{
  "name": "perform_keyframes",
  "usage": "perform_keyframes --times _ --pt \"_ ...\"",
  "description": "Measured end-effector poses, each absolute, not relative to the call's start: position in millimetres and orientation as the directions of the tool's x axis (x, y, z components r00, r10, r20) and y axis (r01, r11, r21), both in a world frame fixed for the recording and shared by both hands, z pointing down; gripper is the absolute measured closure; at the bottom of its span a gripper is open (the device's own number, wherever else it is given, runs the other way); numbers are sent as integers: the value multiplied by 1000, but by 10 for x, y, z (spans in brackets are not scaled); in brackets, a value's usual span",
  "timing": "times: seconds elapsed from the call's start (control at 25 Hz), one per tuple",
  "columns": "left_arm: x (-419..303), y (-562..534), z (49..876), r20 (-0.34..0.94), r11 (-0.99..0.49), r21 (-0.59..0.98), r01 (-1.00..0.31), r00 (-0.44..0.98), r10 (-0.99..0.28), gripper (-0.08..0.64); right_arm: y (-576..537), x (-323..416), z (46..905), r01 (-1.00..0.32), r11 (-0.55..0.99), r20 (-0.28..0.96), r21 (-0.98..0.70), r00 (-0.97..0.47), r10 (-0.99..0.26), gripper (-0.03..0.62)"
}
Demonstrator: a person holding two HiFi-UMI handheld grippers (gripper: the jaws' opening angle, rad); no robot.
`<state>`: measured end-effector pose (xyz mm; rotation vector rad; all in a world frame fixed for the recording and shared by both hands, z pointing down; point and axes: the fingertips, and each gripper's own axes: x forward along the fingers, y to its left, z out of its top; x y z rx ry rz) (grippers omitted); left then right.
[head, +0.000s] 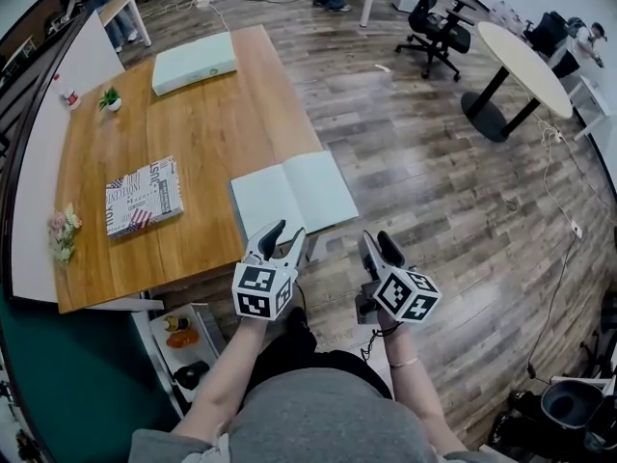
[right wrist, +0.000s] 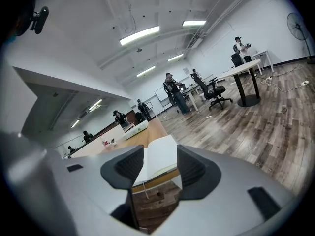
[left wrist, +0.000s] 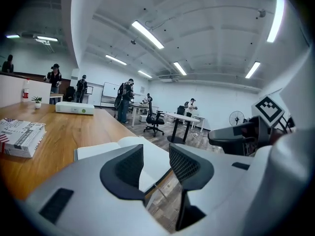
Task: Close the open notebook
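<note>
The open notebook (head: 294, 196) lies flat with pale blank pages at the near right edge of the wooden table (head: 193, 133), partly hanging over the edge. My left gripper (head: 286, 235) hovers just short of the notebook's near edge, jaws apart and empty. My right gripper (head: 380, 244) hangs over the floor to the right of the table, also open and empty. In the left gripper view the notebook (left wrist: 110, 149) shows beyond the left gripper (left wrist: 156, 163). The right gripper view has the notebook (right wrist: 160, 157) framed between the dark pads of the right gripper (right wrist: 161, 168).
A newsprint-patterned box (head: 143, 196), a flat white box (head: 193, 62), a small potted plant (head: 111, 99) and flowers (head: 63, 234) sit on the table. A low shelf (head: 183, 340) stands under its near end. A round table (head: 525, 66) and office chair (head: 439, 27) stand far right.
</note>
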<state>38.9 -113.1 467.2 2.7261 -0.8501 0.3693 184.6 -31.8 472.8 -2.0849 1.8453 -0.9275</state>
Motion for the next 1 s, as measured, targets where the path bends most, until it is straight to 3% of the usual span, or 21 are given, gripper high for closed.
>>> perform_keyframes --times 0.48,1.0 --pt "534 -1469 4819 347 -795 179 -580 793 -501 399 -610 2053 4816 -800 -216 331 -559 23 -944 380" --pt "854 -1699 5055 422 -760 171 -628 743 -519 399 -1108 2324 5171 -787 -147 396 -599 -132 -909 367"
